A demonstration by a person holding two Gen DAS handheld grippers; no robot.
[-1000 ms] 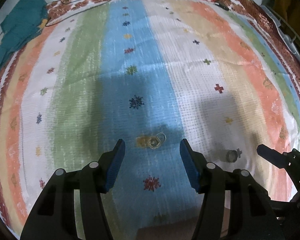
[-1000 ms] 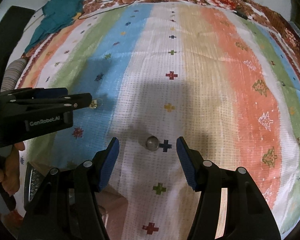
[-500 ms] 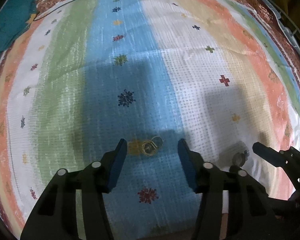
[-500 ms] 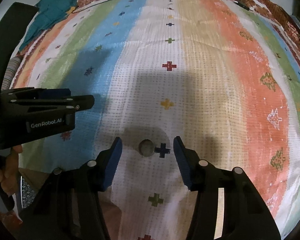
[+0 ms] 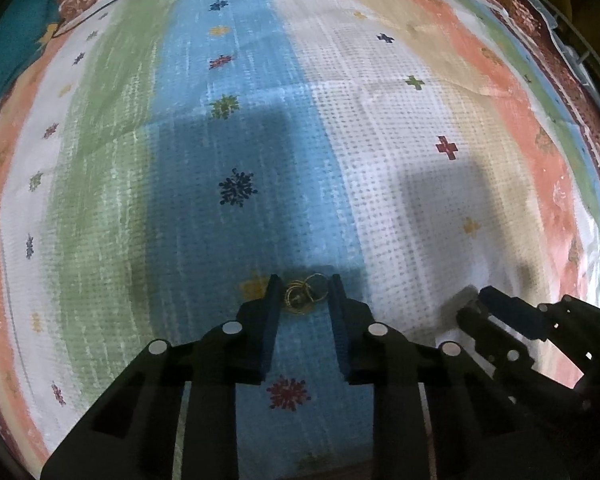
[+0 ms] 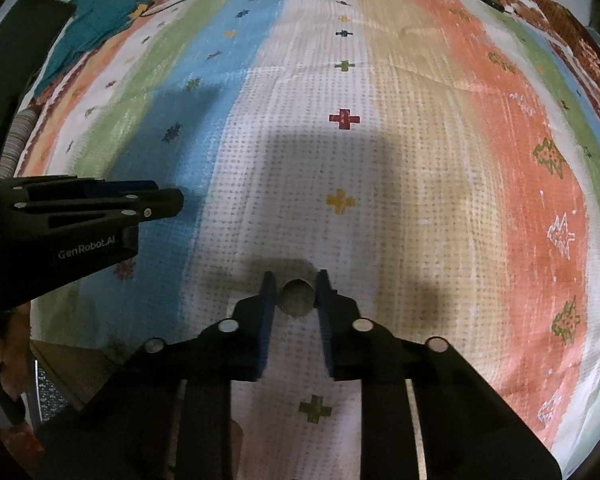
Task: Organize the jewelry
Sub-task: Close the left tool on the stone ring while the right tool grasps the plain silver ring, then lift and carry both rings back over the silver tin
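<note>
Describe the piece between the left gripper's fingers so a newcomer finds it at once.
Start at the striped bedspread and follow its blue stripe down to the left gripper, whose jaws are closing. Between them lies a small cluster of thin gold wire rings. The only other piece nearby, on the white stripe between the right gripper's closing jaws, is a single round bead, not looped wire.

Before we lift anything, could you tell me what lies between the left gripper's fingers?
A cluster of thin gold rings on the bedspread's blue stripe lies between the closing left gripper's fingers, shown in the left wrist view.
</note>
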